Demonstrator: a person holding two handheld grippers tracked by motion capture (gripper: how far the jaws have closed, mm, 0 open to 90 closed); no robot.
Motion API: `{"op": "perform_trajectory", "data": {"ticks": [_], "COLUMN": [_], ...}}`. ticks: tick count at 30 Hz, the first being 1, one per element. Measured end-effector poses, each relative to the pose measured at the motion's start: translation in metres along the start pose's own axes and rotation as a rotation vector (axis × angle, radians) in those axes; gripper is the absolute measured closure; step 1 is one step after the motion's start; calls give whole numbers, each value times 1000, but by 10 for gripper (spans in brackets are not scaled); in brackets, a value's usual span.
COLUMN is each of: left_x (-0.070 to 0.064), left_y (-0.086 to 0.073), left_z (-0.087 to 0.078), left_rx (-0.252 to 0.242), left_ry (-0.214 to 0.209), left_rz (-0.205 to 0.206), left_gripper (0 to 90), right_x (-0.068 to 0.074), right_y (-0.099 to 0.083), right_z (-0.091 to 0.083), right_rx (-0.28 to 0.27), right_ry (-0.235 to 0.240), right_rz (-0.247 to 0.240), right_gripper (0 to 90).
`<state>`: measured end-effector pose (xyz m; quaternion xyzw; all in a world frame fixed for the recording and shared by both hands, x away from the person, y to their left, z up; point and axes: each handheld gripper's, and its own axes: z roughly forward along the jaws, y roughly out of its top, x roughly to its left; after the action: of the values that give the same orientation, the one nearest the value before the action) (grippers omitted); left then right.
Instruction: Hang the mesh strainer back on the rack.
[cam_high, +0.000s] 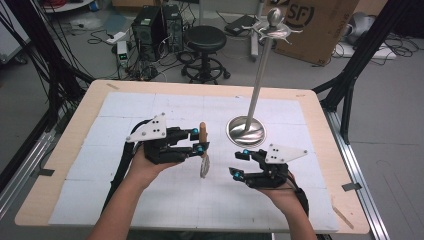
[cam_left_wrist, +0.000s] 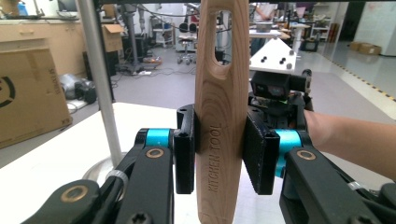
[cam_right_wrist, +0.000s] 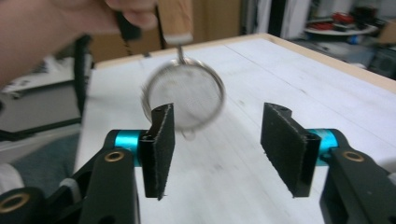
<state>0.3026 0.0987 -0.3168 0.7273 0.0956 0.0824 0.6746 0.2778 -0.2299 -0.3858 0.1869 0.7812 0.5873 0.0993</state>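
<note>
Left gripper clamped on the pale wooden handle of a small round metal mesh strainer, handle upright between the pads, mesh bowl hanging below it just above the white-covered bench, left of centre. Right gripper spread wide and holding nothing, near the strainer on its right, jaws pointing left toward the mesh bowl. Farther back and right, a tall silver metal stand with a round base resting on the bench.
</note>
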Motion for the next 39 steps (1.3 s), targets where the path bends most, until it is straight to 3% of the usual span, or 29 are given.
{"op": "perform_trajectory", "data": {"ticks": [7,13,22,28,32,35,39], "left_x": [9,22,41,51,59,63,67], "left_y": [10,20,47,69,82,88,95], "left_z": [-1,-3,6,15,24,31,39], "left_rx": [18,31,67,70,69,104,108], "left_ry": [30,62,83,67,29,27,28], "left_rz": [8,-2,17,32,32,46,47], "left_gripper": [681,681,681,681,680,680,680], "right_x": [-11,-16,-18,-18,-17,-16,-17], "right_y": [-12,-15,-16,-17,-17,-17,-17], "right_z": [-8,-13,-13,-11,-10,-10,-10], "right_rx": [0,-16,-16,-10,-4,-4,-4], "right_ry": [-62,-84,-73,-62,-54,-49,-48], "right_rz": [48,72,81,84,84,88,87], "right_gripper": [351,308,286,277,277,276,276]}}
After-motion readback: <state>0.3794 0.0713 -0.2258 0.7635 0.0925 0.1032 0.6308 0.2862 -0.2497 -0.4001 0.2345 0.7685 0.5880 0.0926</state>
